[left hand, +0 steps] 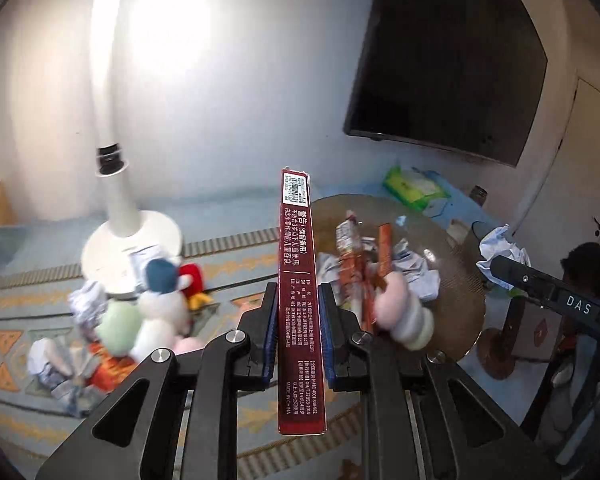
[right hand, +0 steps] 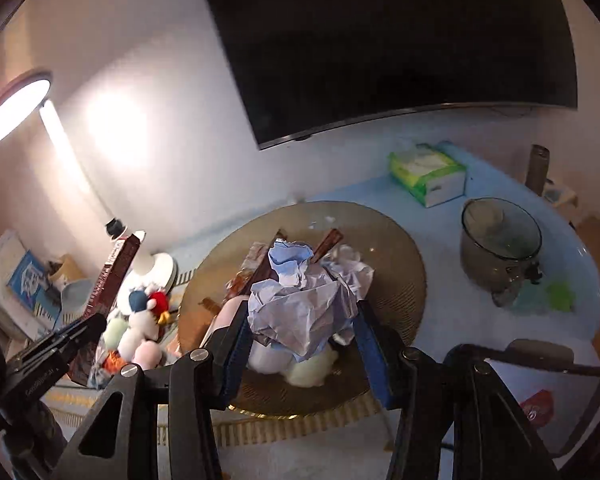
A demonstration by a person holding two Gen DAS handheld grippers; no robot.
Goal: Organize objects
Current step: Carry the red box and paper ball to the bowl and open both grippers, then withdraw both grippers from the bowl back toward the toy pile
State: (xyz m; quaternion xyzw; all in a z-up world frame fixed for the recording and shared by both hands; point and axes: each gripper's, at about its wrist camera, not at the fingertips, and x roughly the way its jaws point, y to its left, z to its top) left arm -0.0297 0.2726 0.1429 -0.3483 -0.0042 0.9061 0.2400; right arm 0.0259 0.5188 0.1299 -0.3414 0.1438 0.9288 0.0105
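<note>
Left gripper (left hand: 298,332): clenched on a dark red box (left hand: 298,300), thin edge pinched between both pads, box upright and held in the air left of the round woven mat (right hand: 396,264). Right gripper (right hand: 300,320): jaws partly closed, gripping a crumpled paper ball (right hand: 300,304) above the mat's near half. Advice: keep both grips firm and carry each item level, lest the tall box tip. Plush toys (left hand: 152,312) lie left of the mat; a tissue pack (right hand: 428,172) sits beyond it.
</note>
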